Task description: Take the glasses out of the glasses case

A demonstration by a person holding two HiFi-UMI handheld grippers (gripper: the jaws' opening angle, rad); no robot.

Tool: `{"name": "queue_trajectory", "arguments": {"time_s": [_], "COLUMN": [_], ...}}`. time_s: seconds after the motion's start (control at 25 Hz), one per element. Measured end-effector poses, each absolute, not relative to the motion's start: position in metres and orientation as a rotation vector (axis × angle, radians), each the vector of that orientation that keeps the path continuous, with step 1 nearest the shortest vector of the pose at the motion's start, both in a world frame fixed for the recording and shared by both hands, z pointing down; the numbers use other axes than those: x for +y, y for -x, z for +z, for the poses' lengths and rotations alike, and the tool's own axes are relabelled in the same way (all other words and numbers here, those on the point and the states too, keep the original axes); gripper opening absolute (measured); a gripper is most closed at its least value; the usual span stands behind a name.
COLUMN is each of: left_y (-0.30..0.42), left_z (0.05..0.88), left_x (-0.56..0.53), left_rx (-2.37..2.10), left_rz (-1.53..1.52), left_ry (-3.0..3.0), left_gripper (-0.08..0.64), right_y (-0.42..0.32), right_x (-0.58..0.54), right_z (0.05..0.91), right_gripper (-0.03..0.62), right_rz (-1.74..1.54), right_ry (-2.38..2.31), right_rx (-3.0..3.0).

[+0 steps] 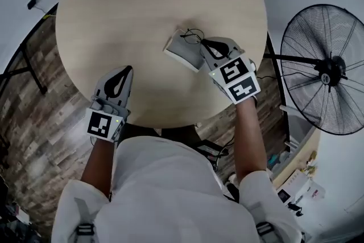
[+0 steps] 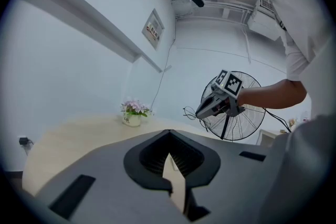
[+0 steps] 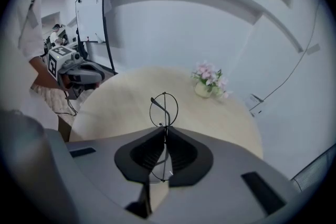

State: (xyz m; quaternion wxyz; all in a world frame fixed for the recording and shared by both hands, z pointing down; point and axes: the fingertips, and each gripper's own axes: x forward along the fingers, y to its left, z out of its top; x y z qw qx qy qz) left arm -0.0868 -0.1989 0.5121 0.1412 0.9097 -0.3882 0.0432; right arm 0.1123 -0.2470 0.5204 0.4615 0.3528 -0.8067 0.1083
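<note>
The person wears a white shirt (image 1: 153, 179) with short sleeves (image 1: 263, 190). Grey straps (image 1: 85, 216) with dark buckles (image 1: 85, 229) lie over both shoulders. Both grippers are pale grey plastic. The left gripper (image 1: 128, 69) has a black-lined, teardrop-shaped opening behind its tapered jaws. The cube (image 1: 104, 124) at its rear shows a white face with a black square marker and a small green light (image 1: 115, 119). The right gripper (image 1: 203, 42) is the same make, with black ribbed pads (image 3: 185, 150) inside. Its own cube (image 1: 239, 79) bears black-and-white square markers on two neighbouring faces.
</note>
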Motion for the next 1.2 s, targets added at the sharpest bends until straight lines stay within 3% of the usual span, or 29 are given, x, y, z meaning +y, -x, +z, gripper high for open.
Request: {"name": "queue_trajectory", "arguments": {"time_s": [0.36, 0.72, 1.2], "left_y": [0.072, 0.046, 0.018], "left_z": [0.406, 0.302, 0.246], "left_x": [-0.208, -0.181, -0.069], "left_rx": [-1.129, -1.161, -1.128], "left_rz": [0.05, -0.019, -0.011], "left_ry": [-2.781, -2.884, -2.985], "left_gripper": [0.012, 0.012, 0.012], "right_y": [-0.129, -0.19, -0.252], "right_x": [-0.196, -0.102, 0.062], "right_z": [0.342, 0.197, 0.156], "right_gripper": [0.031, 0.031, 0.031], "right_rz": [0.165, -0.155, -0.307], "right_ry": [-1.262, -1.621, -1.928], "right_rx": [-2.317, -2.507, -2.541]}}
